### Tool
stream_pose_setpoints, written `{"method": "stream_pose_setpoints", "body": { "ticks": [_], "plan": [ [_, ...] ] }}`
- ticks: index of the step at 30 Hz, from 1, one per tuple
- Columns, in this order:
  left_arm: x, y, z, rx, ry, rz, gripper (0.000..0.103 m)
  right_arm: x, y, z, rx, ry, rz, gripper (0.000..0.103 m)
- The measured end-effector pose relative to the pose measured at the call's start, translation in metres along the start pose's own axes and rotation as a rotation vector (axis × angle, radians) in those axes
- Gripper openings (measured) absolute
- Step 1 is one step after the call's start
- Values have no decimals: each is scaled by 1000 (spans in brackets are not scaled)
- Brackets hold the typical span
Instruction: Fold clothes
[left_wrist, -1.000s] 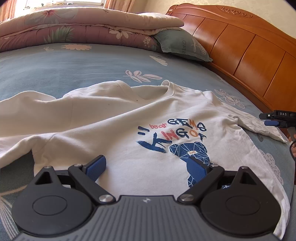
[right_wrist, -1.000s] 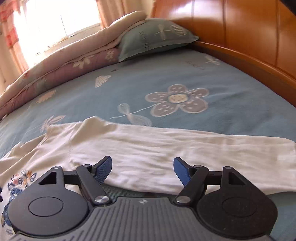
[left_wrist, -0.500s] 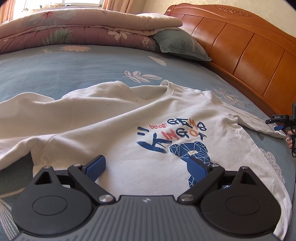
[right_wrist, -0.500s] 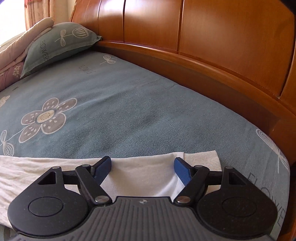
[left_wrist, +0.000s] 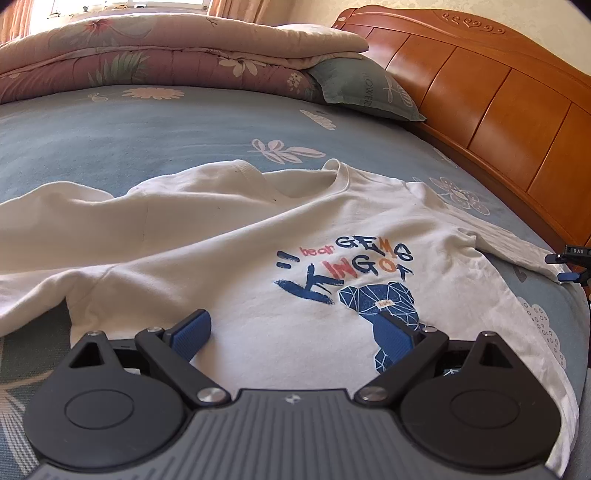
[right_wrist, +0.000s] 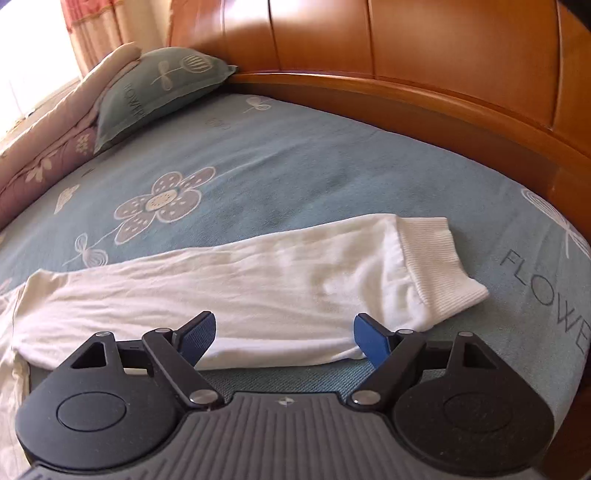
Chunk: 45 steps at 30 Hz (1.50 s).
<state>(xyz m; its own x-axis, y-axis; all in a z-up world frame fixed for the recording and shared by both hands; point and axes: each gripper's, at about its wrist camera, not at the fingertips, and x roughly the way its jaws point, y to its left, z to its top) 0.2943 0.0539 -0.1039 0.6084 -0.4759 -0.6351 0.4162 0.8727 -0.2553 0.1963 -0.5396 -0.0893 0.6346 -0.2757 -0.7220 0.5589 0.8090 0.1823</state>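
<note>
A white long-sleeved shirt (left_wrist: 229, 258) with a blue and red bear print lies spread face up on the bed. My left gripper (left_wrist: 291, 326) hovers open over its lower front, nothing between the blue pads. The shirt's right sleeve (right_wrist: 258, 291) stretches flat across the sheet and ends in a ribbed cuff (right_wrist: 436, 266). My right gripper (right_wrist: 284, 326) sits at the sleeve's near edge, close to the cuff. Its jaws are opening, and the pads stand apart from the cloth. In the left wrist view the right gripper (left_wrist: 567, 266) shows at the far right, by the sleeve's end.
The blue flowered bedsheet (left_wrist: 147, 140) covers the bed. A folded quilt (left_wrist: 166, 51) and a green pillow (left_wrist: 365, 92) lie at the far side. The wooden headboard (right_wrist: 424, 66) curves close behind the cuff, and the mattress edge drops off at the right.
The right gripper has travelled along the sleeve to its cuff end, and its jaws stand a little wider. Its view swung toward the headboard and partly back. The left gripper has stayed put.
</note>
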Motion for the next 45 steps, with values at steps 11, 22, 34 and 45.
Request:
{"method": "stream_pose_setpoints", "body": {
  "ticks": [11, 22, 34, 45],
  "plan": [
    [-17, 10, 10, -25, -54, 37, 95, -2, 193, 31, -274, 5, 392, 91],
    [-28, 35, 18, -90, -100, 81, 95, 66, 350, -39, -650, 94, 410, 93],
    [-32, 34, 19, -96, -110, 59, 95, 52, 384, -8, -652, 57, 521, 103],
    [-32, 37, 19, -106, -70, -3, 95, 23, 453, -30, -761, 159, 772, 103]
  ]
}}
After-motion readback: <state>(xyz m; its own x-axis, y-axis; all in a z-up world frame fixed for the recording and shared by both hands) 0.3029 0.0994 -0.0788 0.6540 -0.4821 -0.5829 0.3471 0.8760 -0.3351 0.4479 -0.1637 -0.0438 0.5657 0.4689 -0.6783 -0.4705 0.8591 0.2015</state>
